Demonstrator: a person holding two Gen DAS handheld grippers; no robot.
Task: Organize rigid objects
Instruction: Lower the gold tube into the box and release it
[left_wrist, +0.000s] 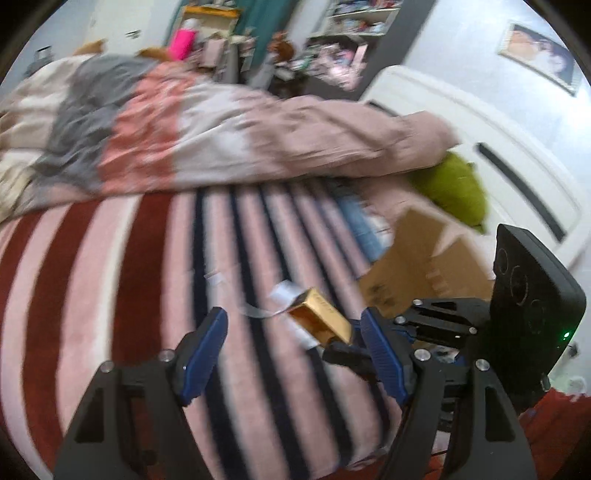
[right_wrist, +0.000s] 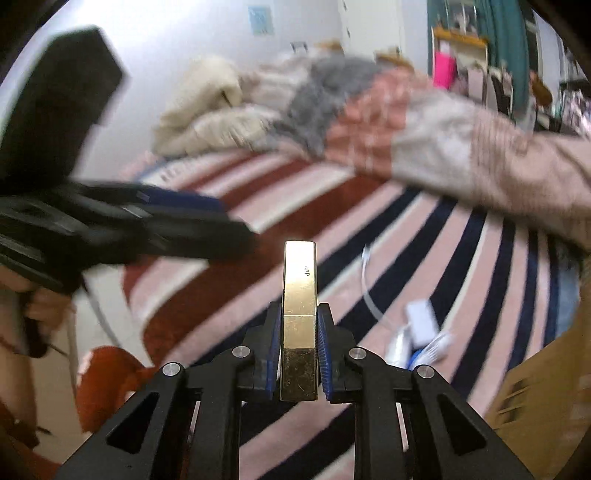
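1. Your right gripper is clamping the gold box at centre frame, above the striped bed.
2. Your left gripper is gaping wide, holding nothing.
3. A cardboard box is sitting at right, in the left view.

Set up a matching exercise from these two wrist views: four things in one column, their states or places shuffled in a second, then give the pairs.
Things:
1. gold box
2. left gripper
3. cardboard box
4. white cable

States or places:
A. open, holding nothing
B. lying loose on the striped blanket
C. clamped in the right gripper
D. brown, at the blanket's edge near the green cushion

Pairs: 1-C, 2-A, 3-D, 4-B
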